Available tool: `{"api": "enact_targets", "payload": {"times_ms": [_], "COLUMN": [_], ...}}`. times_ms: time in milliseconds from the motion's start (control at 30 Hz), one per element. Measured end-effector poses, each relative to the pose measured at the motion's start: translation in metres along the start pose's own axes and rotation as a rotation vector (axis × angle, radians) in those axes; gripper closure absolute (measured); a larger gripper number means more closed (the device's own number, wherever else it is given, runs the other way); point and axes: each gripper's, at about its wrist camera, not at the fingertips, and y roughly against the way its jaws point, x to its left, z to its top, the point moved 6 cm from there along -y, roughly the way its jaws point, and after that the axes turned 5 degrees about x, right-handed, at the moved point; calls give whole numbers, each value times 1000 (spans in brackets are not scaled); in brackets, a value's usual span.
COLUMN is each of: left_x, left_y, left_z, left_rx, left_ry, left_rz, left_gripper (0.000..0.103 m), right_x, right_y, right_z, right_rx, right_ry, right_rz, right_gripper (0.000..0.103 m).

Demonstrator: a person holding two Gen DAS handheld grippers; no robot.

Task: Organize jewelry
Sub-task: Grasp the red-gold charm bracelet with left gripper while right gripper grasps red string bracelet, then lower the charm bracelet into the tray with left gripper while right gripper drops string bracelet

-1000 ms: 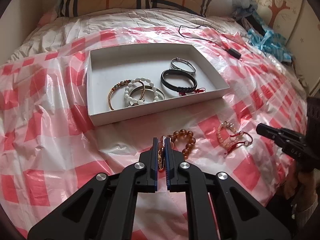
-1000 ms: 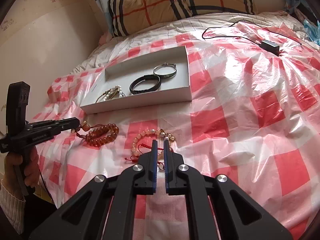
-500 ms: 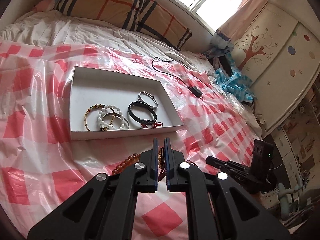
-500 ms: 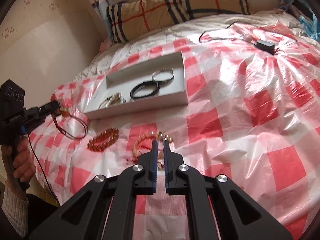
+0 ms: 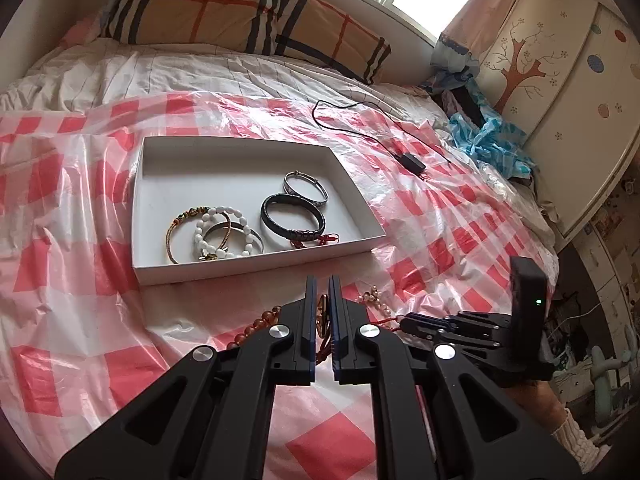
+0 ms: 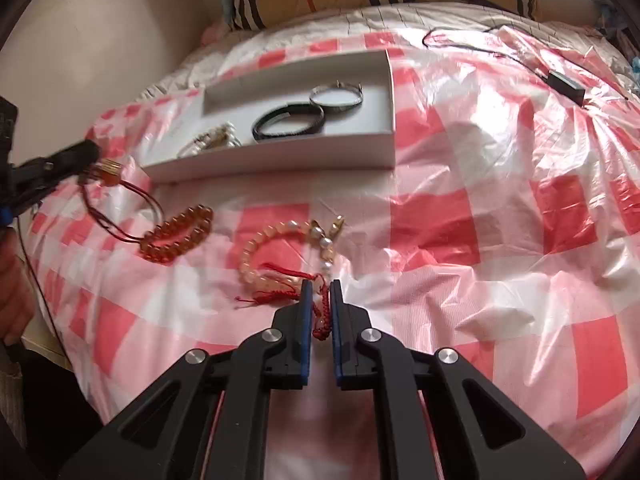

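A white box (image 5: 256, 266) on the checked sheet holds several bracelets, among them a black band (image 5: 293, 216); the box also shows in the right wrist view (image 6: 280, 152). My left gripper (image 5: 322, 280) is shut on a gold pendant with a thin red cord (image 6: 116, 196) and holds it above the bed, left of the box's front. An amber bead bracelet (image 6: 176, 232) and a pale bead bracelet (image 6: 280, 252) lie in front of the box. My right gripper (image 6: 319, 286) is shut on a red braided cord bracelet (image 6: 320, 320) at the pale beads' near side.
A black cable with an adapter (image 5: 412, 160) lies behind the box on the right. A plaid pillow (image 5: 248, 12) sits at the bed's head. Blue cloth (image 5: 492, 136) and a cupboard (image 5: 560, 80) stand at the right.
My left gripper has lifted the pendant on its cord off the bed and carried it up. My right gripper has moved forward and down onto the red cord bracelet.
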Motion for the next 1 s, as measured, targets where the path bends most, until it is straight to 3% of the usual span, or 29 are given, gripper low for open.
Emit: {"api": "enact_targets", "payload": {"times_ms": [67, 233, 600, 1000], "left_x": [-1, -2, -5, 0], "left_y": [0, 0, -5, -22], "left_z": [2, 11, 34, 54], "left_rx": [-10, -41, -106, -145], "left_ry": [-1, 13, 58, 108], "left_rz": [9, 18, -11, -24], "left_gripper": [98, 98, 98, 98], "right_x": [2, 12, 4, 20], "right_y": [15, 43, 60, 48], "right_z": [2, 16, 38, 93], "right_rx": [-42, -152, -240, -316], "right_ry": [-36, -73, -113, -80], "right_rz": [55, 143, 170, 194], "right_gripper": [99, 99, 99, 98]}}
